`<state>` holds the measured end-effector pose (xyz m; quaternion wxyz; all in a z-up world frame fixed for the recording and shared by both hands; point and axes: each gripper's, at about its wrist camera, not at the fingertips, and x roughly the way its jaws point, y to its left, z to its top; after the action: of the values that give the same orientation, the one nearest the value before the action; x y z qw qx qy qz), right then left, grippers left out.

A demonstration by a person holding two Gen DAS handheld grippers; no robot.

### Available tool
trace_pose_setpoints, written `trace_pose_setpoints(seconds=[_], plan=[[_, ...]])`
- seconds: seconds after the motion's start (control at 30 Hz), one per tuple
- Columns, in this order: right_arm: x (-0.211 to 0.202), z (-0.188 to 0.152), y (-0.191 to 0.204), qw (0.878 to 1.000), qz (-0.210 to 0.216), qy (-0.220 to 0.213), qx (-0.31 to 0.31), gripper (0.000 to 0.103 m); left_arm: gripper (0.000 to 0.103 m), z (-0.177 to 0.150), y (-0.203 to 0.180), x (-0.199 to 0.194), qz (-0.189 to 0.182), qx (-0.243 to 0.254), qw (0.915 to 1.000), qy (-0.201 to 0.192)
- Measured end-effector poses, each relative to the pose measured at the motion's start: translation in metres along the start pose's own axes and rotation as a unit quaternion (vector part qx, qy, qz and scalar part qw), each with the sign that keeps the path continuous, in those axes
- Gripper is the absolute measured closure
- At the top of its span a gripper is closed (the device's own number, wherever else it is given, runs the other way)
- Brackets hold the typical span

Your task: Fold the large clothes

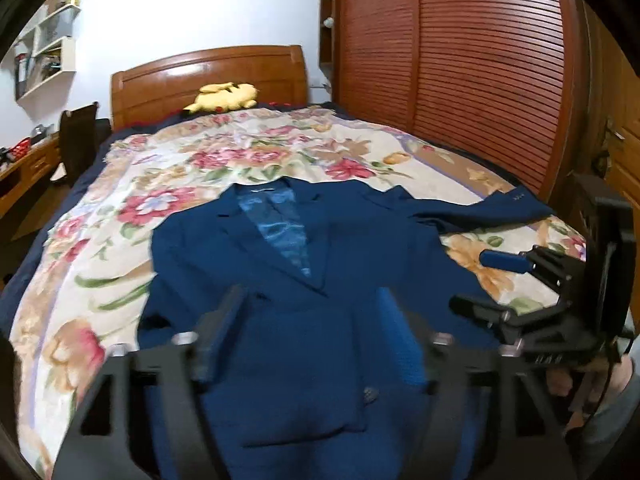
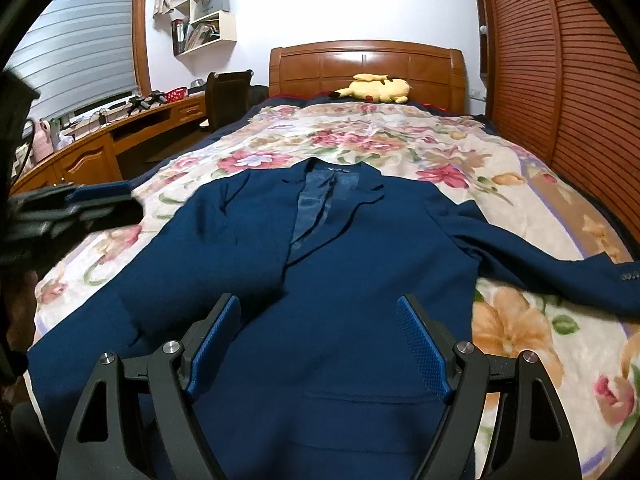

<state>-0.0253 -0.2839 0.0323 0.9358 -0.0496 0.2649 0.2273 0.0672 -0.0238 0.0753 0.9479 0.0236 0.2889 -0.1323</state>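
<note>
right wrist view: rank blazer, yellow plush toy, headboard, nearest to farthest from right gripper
1. Blue blazer: directly under and ahead of the open right gripper.
2. Yellow plush toy: far end of the bed, centre.
3. Wooden headboard: just behind the toy, against the wall.

Jacket hem (image 2: pixel 320 440): cut off by the bottom edge under my right tongs (image 2: pixel 320 344).
My left tongs (image 1: pixel 308 336): motion-blurred in their own view.
Shelf contents (image 2: pixel 208 20): too small to tell.

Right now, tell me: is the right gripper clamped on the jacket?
No: the right gripper stands open above the blue jacket, nothing between its pads.
</note>
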Motion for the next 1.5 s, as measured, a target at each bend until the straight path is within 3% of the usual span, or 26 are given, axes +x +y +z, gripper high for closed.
trace_pose_setpoints(seconds=[0.27, 0.5, 0.93, 1.17, 1.23, 1.37, 1.5], plan=[[0.015, 0.006, 0.024, 0.999, 0.031, 0.005, -0.017, 0.021, 0.024, -0.047, 0.049, -0.019, 0.065, -0.034, 0.9972, -0.013], [0.044, 0.006, 0.056, 0.996, 0.073, 0.028, -0.052, 0.033, 0.024, -0.083, 0.084, -0.026, 0.098, -0.056, 0.9935, -0.01], [0.102, 0.008, 0.107, 0.982, 0.127, 0.08, -0.111, 0.033, 0.024, -0.11, 0.112, -0.03, 0.098, -0.06, 0.9933, 0.008], [0.122, 0.005, 0.121, 0.975, 0.13, 0.109, -0.14, 0.033, 0.024, -0.117, 0.117, -0.031, 0.095, -0.064, 0.9934, 0.011], [0.126, 0.005, 0.12, 0.975, 0.127, 0.116, -0.137, 0.043, 0.024, -0.118, 0.117, -0.032, 0.095, -0.064, 0.9934, 0.01], [0.131, 0.006, 0.118, 0.977, 0.114, 0.115, -0.139, 0.089, 0.024, -0.118, 0.116, -0.033, 0.098, -0.057, 0.9935, 0.01], [0.114, 0.011, 0.114, 0.985, 0.083, 0.076, -0.132, 0.096, 0.024, -0.116, 0.109, -0.035, 0.097, -0.047, 0.9942, 0.003]])
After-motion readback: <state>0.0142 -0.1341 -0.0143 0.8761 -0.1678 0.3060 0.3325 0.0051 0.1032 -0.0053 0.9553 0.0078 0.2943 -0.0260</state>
